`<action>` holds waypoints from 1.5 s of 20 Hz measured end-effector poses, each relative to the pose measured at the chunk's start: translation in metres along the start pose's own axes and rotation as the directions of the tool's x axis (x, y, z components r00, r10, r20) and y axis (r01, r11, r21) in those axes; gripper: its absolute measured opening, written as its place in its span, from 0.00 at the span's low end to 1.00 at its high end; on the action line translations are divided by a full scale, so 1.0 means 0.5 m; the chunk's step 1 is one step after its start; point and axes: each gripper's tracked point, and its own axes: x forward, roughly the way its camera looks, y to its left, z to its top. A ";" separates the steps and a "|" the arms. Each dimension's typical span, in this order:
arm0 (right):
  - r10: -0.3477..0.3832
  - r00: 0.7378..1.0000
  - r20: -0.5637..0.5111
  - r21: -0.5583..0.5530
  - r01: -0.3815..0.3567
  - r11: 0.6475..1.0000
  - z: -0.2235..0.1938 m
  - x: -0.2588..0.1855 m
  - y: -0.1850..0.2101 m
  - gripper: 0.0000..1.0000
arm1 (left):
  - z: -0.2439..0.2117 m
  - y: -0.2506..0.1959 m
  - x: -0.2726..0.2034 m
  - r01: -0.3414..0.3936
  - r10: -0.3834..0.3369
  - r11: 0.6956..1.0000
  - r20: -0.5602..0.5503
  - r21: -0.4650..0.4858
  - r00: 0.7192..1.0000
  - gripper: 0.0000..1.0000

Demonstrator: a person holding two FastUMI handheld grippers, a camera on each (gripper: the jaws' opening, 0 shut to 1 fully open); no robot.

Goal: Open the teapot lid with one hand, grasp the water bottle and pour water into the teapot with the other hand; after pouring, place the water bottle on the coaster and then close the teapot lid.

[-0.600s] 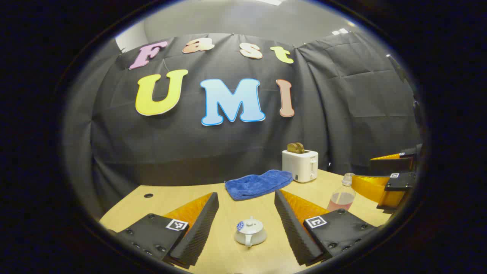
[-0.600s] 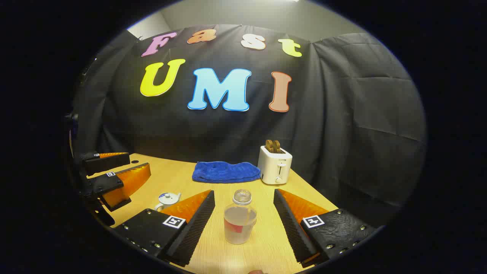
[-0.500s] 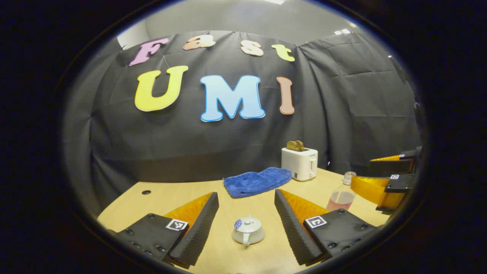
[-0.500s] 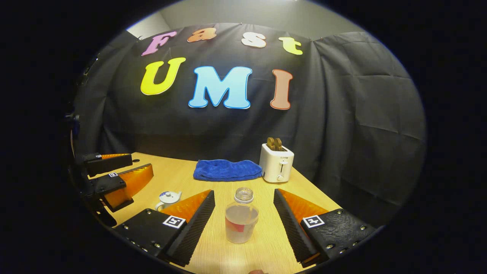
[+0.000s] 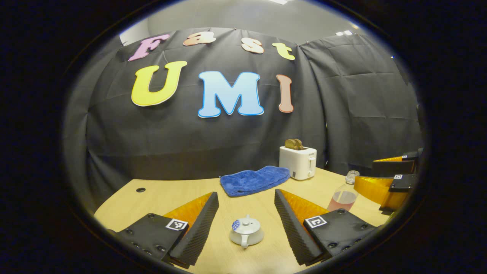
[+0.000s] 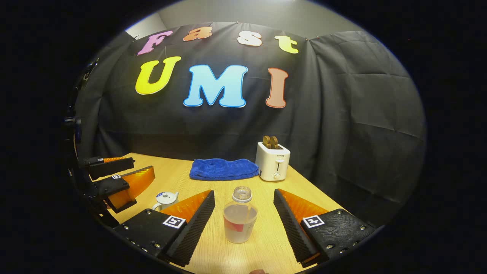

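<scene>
A small white teapot [image 5: 246, 232] with a blue pattern and its lid on stands on the wooden table, just ahead of my open left gripper [image 5: 246, 196] and centred between its fingers. An uncapped clear water bottle [image 6: 240, 215] holding some liquid stands upright between the spread fingers of my open right gripper [image 6: 244, 194], touching neither. In the left gripper view the bottle [image 5: 343, 195] sits at the right, next to the right gripper [image 5: 384, 179]. The right gripper view shows the teapot [image 6: 166, 199] at the left, near the left gripper [image 6: 118, 175].
A crumpled blue cloth [image 5: 254, 180] lies at the back of the table [image 5: 167, 196]. A white toaster [image 5: 297, 162] with toast in it stands to the cloth's right. The table has a small hole [image 5: 140, 189] at the far left.
Both grippers have edged forward and tilted slightly; the teapot and the bottle sit a little higher between the fingers. Both stay open and nothing has been grasped.
</scene>
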 end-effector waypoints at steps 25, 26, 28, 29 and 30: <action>0.045 0.990 -0.130 0.032 -0.041 0.999 -0.175 0.088 0.005 0.96 | -0.207 -0.029 0.196 0.029 -0.031 0.999 -0.101 -0.019 0.994 0.71; 0.046 0.990 -0.134 0.037 -0.041 0.998 -0.182 0.091 0.007 0.96 | -0.215 -0.029 0.197 0.033 -0.035 0.999 -0.107 -0.018 0.994 0.69; 0.047 0.988 -0.146 0.046 -0.041 0.998 -0.193 0.094 0.011 0.96 | -0.225 -0.026 0.205 0.025 -0.026 1.000 -0.118 -0.014 0.993 0.55; 0.045 0.988 -0.150 0.049 -0.038 0.998 -0.197 0.096 0.012 0.96 | -0.229 -0.028 0.204 0.026 -0.028 0.999 -0.121 -0.020 0.992 0.39; 0.042 0.987 -0.156 0.052 -0.034 0.998 -0.202 0.096 0.011 0.96 | -0.228 -0.029 0.202 0.026 -0.028 0.999 -0.116 -0.023 0.993 0.38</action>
